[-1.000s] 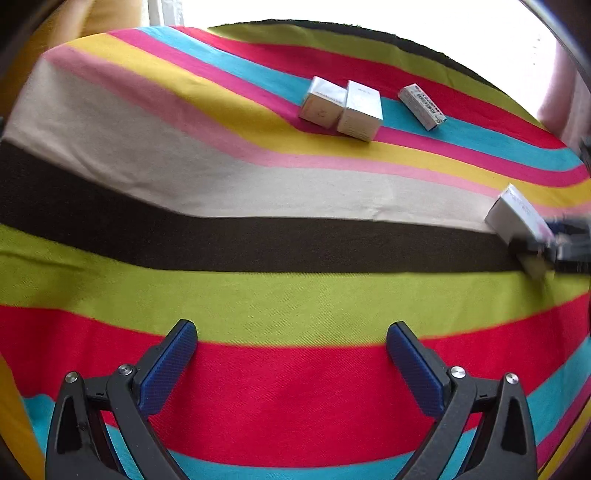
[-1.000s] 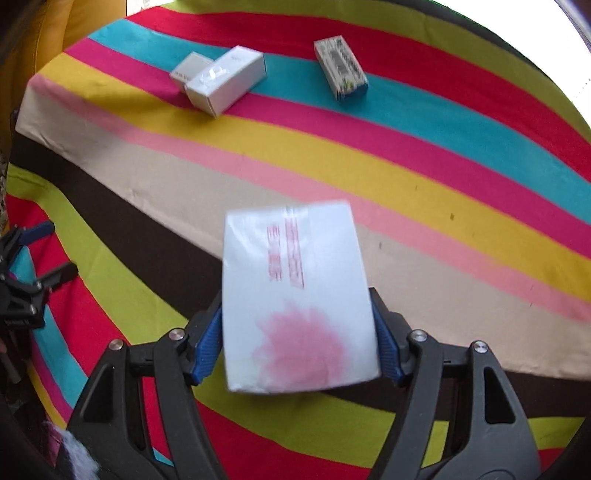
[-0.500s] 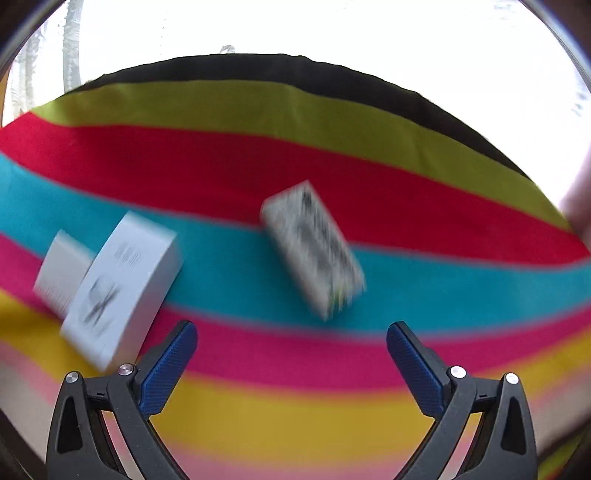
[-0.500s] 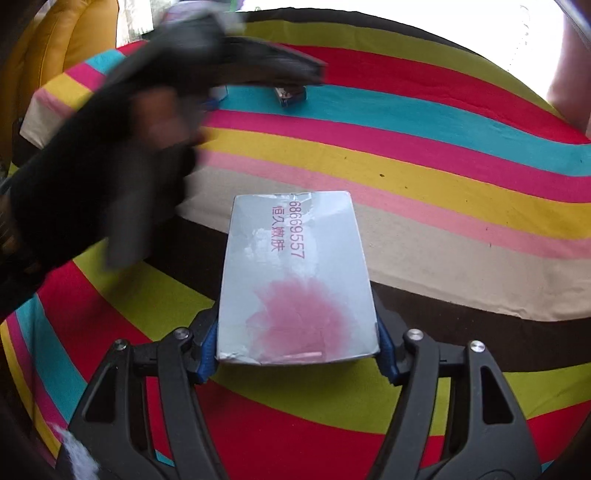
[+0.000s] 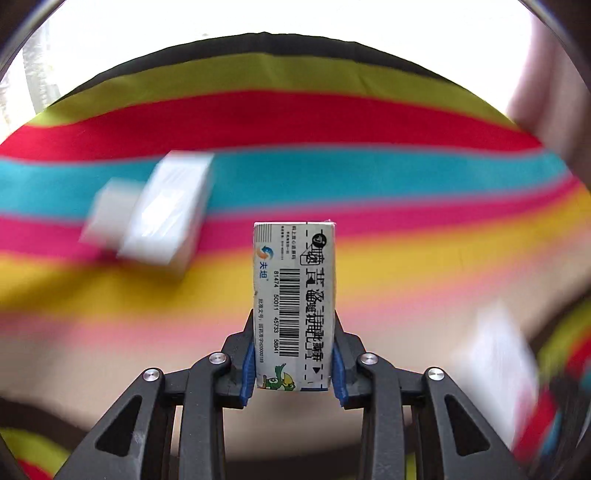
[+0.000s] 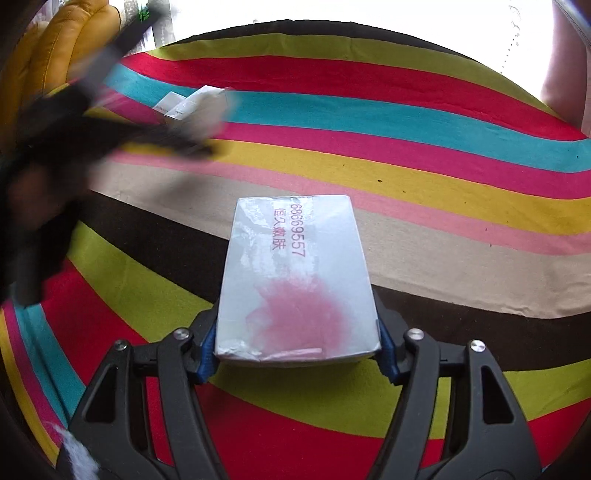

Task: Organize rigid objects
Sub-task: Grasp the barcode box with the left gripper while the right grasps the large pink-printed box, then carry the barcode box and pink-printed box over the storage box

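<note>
Gripping a barcoded box point(image 5: 294, 306), left gripper point(image 5: 294, 363) just closed; right gripper point(image 6: 297, 350) clamping silver box point(image 6: 295, 280), striped cloth point(image 6: 443, 206) ahead seemingly open.

Left gripper point(image 5: 294, 354) has just closed, pads clamping something narrow; right gripper point(image 6: 297, 343) grips wider, angled downward.

Place: a home room
Signs: striped cloth point(image 6: 443, 155) over a surface, yellow cushioned seat point(image 6: 74, 33), bright window behind
</note>
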Available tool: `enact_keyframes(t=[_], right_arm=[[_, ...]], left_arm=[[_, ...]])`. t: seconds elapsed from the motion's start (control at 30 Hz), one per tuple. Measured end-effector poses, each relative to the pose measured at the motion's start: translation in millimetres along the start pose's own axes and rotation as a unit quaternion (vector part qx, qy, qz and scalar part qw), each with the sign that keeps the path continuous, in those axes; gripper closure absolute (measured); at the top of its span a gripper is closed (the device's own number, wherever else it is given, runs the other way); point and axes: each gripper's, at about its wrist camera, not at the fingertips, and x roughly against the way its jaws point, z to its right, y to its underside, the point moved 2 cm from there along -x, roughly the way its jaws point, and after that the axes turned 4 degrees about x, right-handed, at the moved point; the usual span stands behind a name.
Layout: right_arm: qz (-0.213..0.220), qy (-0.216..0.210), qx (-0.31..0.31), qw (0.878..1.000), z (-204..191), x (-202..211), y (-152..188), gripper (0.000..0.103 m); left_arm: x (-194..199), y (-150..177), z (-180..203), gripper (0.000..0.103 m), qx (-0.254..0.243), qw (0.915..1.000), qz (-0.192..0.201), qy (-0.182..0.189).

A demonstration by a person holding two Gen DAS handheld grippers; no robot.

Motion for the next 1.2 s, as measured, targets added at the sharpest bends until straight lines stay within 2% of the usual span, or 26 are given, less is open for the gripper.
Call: enact_keyframes(t=[0.1, 0.13, 0.2, 0.27, 0.33, 0.43, 0.53, 0.63, 0.7, 0.73, 0.77, 0.8, 0.9, 0.93, 1.0, 1.1, 1.13, 1.17, 1.2], right_arm=[[-0.001, 0.003, 0.0, 1.0, -0.5, -1.5, -1.2, 0.033], [-0.001, 0.004, -0.001, 1.0, -1.7, 1.1, 0.2, 0.033], [-0.001, 0.005, 0.0, 1.0, -4.1, -1.4, -1.5, 0.033], [-0.001, 0.006, -0.002, 1.0, -2.6, -5.2, -3.5, 0.033], [-0.005, 0.013, -0.008, 1.0, -4.5, -3.7, -2.7, 0.033], [-0.02, 0.007, -0.028, 0.999, -21.5, 6.8, 1.4, 0.034], [-0.017, 0.008, -0.017, 1.0, -55.4, 17.6, 6.2, 0.034], [-0.013, 0.002, -0.022, 1.0, -81.9, 29.6, 15.3, 0.034], [-0.011, 0.0, -0.032, 0.999, -97.2, 34.7, 23.4, 0.034], [-0.011, -0.001, -0.034, 0.999, -102.5, 35.0, 26.5, 0.034], [-0.013, 0.0, -0.036, 0.999, -107.4, 34.4, 30.5, 0.034], [-0.017, 0.004, -0.035, 0.999, -112.0, 33.3, 35.0, 0.033], [-0.013, 0.028, -0.019, 0.999, -122.2, 37.3, 41.4, 0.034], [-0.013, 0.028, -0.023, 0.999, -122.4, 37.6, 41.5, 0.034], [-0.009, 0.033, -0.024, 0.999, -122.5, 37.5, 42.3, 0.034], [-0.001, 0.034, -0.025, 0.999, -122.8, 39.3, 44.2, 0.033], [0.0, 0.034, -0.024, 0.999, -122.7, 38.9, 44.2, 0.033], [0.001, 0.033, -0.023, 0.999, -122.1, 37.9, 44.3, 0.033], [0.003, 0.032, -0.022, 0.999, -122.2, 38.2, 44.5, 0.032]], left_arm=[[34.3, 53.4, -31.8, 0.069, -0.015, 0.9995, -0.027, -0.003], [45.2, 71.7, -43.5, 0.069, -0.01, 0.9993, -0.037, 0.004], [62.2, 104.5, -63.9, 0.069, 0.001, 0.9989, -0.046, -0.011], [75.5, 131.6, -79.8, 0.069, 0.015, 0.9987, -0.039, -0.028], [82.2, 142.8, -87.2, 0.069, 0.027, 0.9985, -0.023, -0.041], [84.3, 148.2, -90.3, 0.069, 0.043, 0.9981, -0.004, -0.045], [83.0, 147.9, -86.6, 0.069, 0.04, 0.9979, 0.015, -0.049], [85.1, 151.5, -85.7, 0.067, 0.052, 0.9974, 0.032, -0.038], [81.7, 148.4, -86.9, 0.063, 0.063, 0.9969, 0.041, -0.024], [75.6, 131.0, -97.1, 0.06, 0.068, 0.9965, 0.045, -0.018], [75.8, 131.6, -99.3, 0.057, 0.075, 0.9957, 0.052, -0.012], [74.1, 130.7, -100.1, 0.056, 0.077, 0.9954, 0.056, -0.013], [70.6, 131.0, -95.4, 0.043, 0.074, 0.995, 0.064, -0.02], [66.5, 129.1, -92.8, 0.037, 0.07, 0.995, 0.067, -0.025], [60.8, 125.0, -84.6, 0.034, 0.05, 0.9955, 0.062, -0.05], [58.3, 119.9, -79.8, 0.034, 0.04, 0.9957, 0.066, -0.051], [59.3, 120.1, -80.0, 0.038, 0.04, 0.9958, 0.067, -0.048], [60.0, 120.8, -79.9, 0.05, 0.039, 0.9961, 0.069, -0.039], [60.9, 121.3, -78.7, 0.057, 0.033, 0.9963, 0.073, -0.033]])
